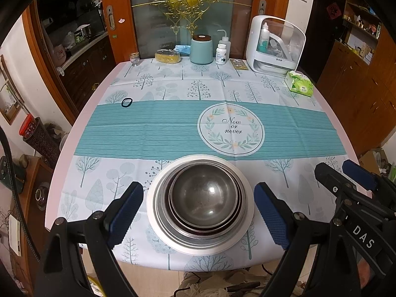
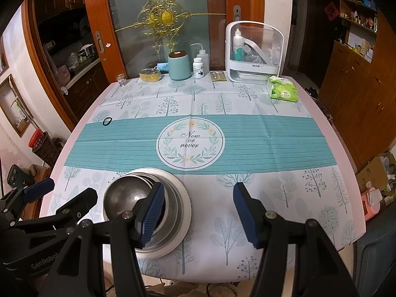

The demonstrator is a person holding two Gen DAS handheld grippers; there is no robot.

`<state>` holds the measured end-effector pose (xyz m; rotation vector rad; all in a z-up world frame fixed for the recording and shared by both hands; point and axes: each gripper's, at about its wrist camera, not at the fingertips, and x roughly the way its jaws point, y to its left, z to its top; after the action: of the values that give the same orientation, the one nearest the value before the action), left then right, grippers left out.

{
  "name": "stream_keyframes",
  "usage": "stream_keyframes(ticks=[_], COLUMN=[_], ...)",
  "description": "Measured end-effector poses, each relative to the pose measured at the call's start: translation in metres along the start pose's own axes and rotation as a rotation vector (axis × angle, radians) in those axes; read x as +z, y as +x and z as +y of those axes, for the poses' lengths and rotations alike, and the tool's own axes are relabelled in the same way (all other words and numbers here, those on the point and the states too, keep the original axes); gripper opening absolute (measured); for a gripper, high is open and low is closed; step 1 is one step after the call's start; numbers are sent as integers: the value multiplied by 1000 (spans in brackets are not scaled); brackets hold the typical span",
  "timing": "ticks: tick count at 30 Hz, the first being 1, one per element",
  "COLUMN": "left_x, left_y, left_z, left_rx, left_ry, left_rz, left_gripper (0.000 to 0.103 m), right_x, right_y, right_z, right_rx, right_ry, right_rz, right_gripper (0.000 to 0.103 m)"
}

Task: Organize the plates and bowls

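Sitting near the front edge of your worktop [image 1: 81, 128] is a nested stack: a steel bowl [image 1: 204, 195] on top, more metal dishes under it, and a white plate [image 1: 248, 195] at the bottom, all resting on the tree-patterned tablecloth [image 1: 173, 91]. In the left wrist view your left gripper [image 1: 198, 211] has its jaws spread wide, one blue pad on each side of the stack and neither touching it. Your right gripper [image 2: 196, 212] is likewise spread apart and holds nothing; its left finger overlaps the stack's right side in its own view, though you cannot tell whether it touches. Just beyond the stack lies the teal striped band with the round "Now or never" emblem [image 1: 231, 128]. A dark hair tie [image 1: 126, 102] lies at the far left of that band. Along the far edge stand a small glass jar [image 1: 135, 59], a yellow sponge [image 1: 167, 56], a teal canister [image 1: 201, 49], a white pill bottle [image 1: 221, 54], a white appliance [image 1: 276, 44] and a green tissue pack [image 1: 299, 84].
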<state>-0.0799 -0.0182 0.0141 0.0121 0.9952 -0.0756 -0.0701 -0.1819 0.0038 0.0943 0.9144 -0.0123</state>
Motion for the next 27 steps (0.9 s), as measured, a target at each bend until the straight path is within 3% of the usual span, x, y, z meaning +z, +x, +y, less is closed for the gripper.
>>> stream_keyframes(ticks=[27], left_x=[1], left_y=[3], left_z=[2], left_rx=[0], left_ry=[0], left_rz=[6], left_gripper=[90], right_x=[-1], right_y=[5], right_z=[4], right_rx=[0], right_ry=[0], right_rz=[8], right_gripper=[59])
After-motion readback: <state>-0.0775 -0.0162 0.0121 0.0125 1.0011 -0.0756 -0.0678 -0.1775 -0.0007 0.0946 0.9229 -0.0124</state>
